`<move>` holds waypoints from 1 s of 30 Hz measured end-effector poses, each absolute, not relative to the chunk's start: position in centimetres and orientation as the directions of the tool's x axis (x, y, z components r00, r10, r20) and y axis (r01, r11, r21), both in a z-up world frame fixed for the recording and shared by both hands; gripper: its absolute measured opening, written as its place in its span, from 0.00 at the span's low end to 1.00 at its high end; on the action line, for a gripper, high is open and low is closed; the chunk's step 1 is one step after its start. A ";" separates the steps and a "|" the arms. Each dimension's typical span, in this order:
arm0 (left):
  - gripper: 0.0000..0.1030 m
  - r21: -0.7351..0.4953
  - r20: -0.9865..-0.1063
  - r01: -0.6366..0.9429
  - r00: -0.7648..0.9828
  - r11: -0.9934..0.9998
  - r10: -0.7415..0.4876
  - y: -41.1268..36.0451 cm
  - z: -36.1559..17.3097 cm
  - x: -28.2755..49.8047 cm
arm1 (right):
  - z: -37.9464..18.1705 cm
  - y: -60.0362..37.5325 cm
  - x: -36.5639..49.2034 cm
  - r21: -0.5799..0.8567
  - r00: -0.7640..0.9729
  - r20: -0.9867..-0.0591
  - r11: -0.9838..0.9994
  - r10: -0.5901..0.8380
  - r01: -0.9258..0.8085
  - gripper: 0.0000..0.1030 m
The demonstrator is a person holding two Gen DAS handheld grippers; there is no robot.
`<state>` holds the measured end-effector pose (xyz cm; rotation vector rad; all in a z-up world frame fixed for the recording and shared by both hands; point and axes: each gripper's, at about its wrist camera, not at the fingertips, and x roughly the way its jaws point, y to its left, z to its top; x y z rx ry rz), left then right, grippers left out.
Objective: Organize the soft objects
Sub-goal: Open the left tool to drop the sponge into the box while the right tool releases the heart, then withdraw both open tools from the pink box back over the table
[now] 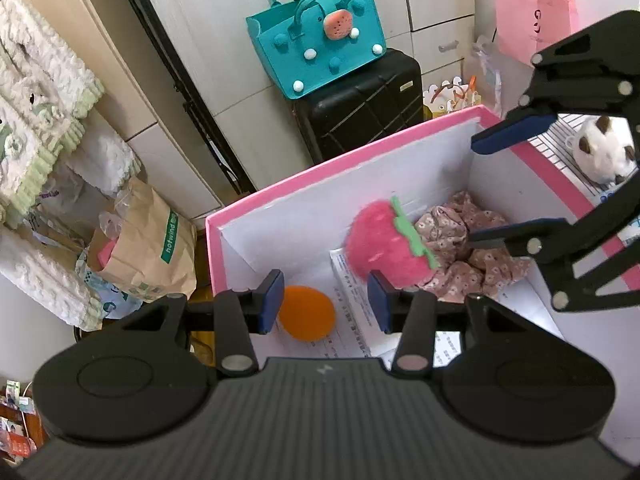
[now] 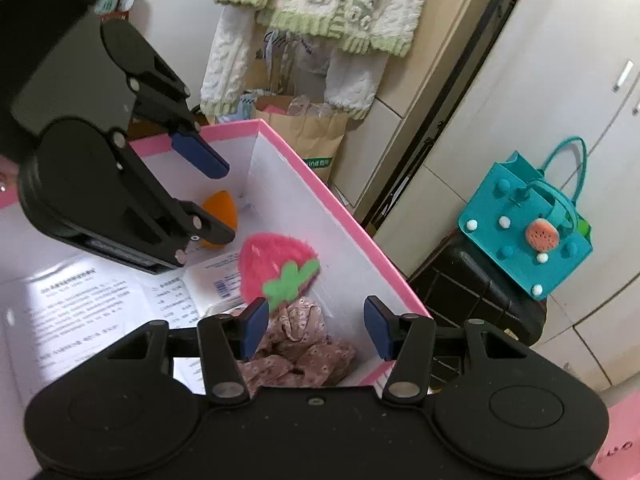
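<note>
One pink-rimmed cardboard box with white inner walls holds three soft items: one fuzzy pink plush strawberry with a green felt leaf cap, one crumpled floral-print pink fabric piece, one smooth orange egg-shaped sponge. Printed paper sheets line the box floor. The strawberry lies mid-box, touching the fabric in the corner; the sponge sits apart near the opposite wall. Left gripper: blue pads apart, nothing clamped, hovering over the box. Right gripper: jaws spread, empty, above the fabric. Outside the box: one teal felt tote with pom-poms on one black hard-shell suitcase, one brown paper bag, one pink paper bag, one black-and-white plush toy, one fluffy cream-and-green garment.
</note>
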<state>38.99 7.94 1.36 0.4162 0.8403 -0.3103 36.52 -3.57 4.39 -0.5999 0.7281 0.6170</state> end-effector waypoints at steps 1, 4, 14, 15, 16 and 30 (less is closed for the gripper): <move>0.44 0.231 -0.769 0.423 0.631 0.876 -0.102 7.9 1.5 38.7 | 4.5 -3.7 36.4 -0.273 0.589 -0.749 0.670 0.302 -0.690 0.56; 0.44 0.228 -0.764 0.413 0.637 0.882 -0.101 8.0 2.2 38.0 | 4.9 -3.9 35.2 -0.259 0.587 -0.751 0.681 0.304 -0.685 0.56; 0.50 0.125 -0.828 0.439 0.540 0.890 -0.150 8.0 5.2 33.4 | 7.6 -5.3 30.9 -0.169 0.564 -0.745 0.717 0.356 -0.676 0.56; 0.51 0.125 -0.826 0.437 0.543 0.891 -0.150 8.1 5.5 32.8 | 7.9 -5.5 30.5 -0.162 0.563 -0.743 0.720 0.361 -0.675 0.56; 0.52 0.133 -0.822 0.434 0.551 0.891 -0.146 8.2 5.8 32.1 | 8.2 -5.8 30.1 -0.152 0.562 -0.742 0.725 0.366 -0.672 0.56; 0.63 0.197 -0.805 0.475 0.578 0.857 -0.135 8.0 11.0 22.4 | 13.0 -9.8 23.1 -0.007 0.510 -0.728 0.740 0.458 -0.673 0.56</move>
